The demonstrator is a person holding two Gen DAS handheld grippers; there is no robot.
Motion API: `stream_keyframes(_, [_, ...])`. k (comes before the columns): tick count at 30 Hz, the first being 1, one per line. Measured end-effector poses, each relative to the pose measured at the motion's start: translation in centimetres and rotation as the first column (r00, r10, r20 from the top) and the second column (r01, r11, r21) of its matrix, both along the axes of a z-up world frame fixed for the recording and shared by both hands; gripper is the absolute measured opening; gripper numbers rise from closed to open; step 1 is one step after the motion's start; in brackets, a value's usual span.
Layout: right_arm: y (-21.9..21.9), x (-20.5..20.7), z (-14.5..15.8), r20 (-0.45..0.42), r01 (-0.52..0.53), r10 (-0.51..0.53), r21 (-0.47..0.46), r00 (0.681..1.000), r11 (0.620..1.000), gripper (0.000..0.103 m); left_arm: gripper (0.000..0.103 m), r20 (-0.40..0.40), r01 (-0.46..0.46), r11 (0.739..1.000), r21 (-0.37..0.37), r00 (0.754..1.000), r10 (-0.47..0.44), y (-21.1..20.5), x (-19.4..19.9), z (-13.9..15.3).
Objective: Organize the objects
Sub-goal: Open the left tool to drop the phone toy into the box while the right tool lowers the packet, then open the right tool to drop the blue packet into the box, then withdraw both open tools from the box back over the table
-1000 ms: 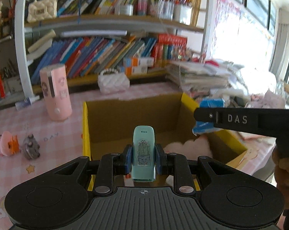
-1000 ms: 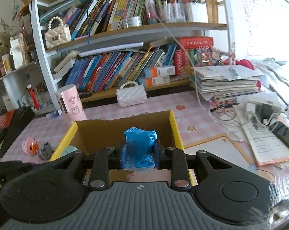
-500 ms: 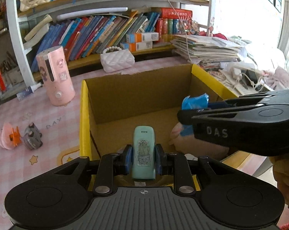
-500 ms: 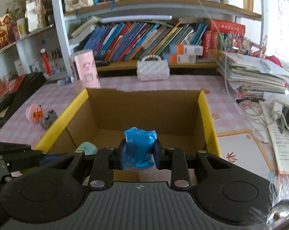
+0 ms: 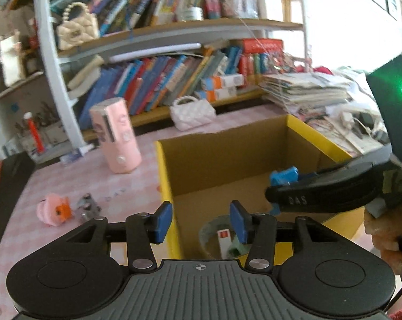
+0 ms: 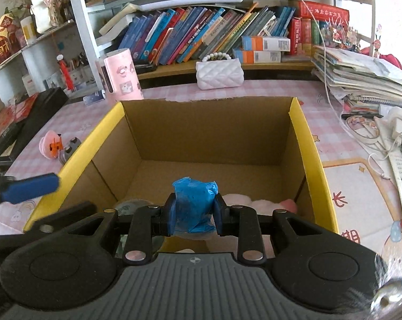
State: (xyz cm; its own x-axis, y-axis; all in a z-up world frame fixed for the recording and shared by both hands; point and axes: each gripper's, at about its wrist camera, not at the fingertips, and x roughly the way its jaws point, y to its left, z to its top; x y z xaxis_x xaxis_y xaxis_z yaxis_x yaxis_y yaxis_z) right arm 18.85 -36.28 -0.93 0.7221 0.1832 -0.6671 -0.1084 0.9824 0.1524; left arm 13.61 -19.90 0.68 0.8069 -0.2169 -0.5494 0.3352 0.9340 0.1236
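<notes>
Over the yellow-rimmed cardboard box [image 6: 311, 149] the right hand-held gripper [image 6: 193, 210] clamps a crumpled blue bag [image 6: 193, 202], while the left hand-held gripper [image 5: 201, 220] gapes empty (a mint-green item [image 5: 236, 248] lies inside below it).

— Where do you look from?
— From both my wrists, forward along my fingers [image 5: 163, 222], close over the cardboard box [image 5: 227, 154], toward the bookshelf [image 6: 201, 40].
— Shared?
— The box [image 6: 206, 133] and that shelf.
</notes>
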Motion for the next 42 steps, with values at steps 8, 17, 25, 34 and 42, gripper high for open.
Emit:
stream_keyframes(8, [1.0,0.3,-1.5,-0.094,-0.04,0.039,-0.014,0.995,0.999,0.025,0.071,0.062,-0.113,0.993,-0.04,0.991,0.115,2.4,-0.9,0.8])
stream_keyframes(17, [0.7,-0.4,-1.2,-0.108,0.014,-0.012,0.022,0.994,1.0,0.027,0.085,0.036,-0.188,0.98,-0.065,0.981,0.191,4.3,-1.8,0.4])
stream_keyframes(25, [0.9,-3.3,0.9,-0.002,0.128,-0.128,0.013,0.992,0.992,0.051,0.091,0.006,-0.217,0.97,-0.107,0.976,0.219,6.3,-2.8,0.2])
stream_keyframes(34, [1.9,-8.2,3.3,0.142,0.291,-0.284,-0.027,0.948,0.956,0.065,0.094,-0.001,-0.182,0.972,-0.145,0.983,0.184,8.6,-4.5,0.2])
stream_keyframes(42, [4.4,-13.4,3.3,0.171,0.398,-0.382,-0.068,0.908,0.915,0.075,0.095,-0.031,-0.126,0.979,-0.159,0.992,0.123,10.9,-6.7,-0.3])
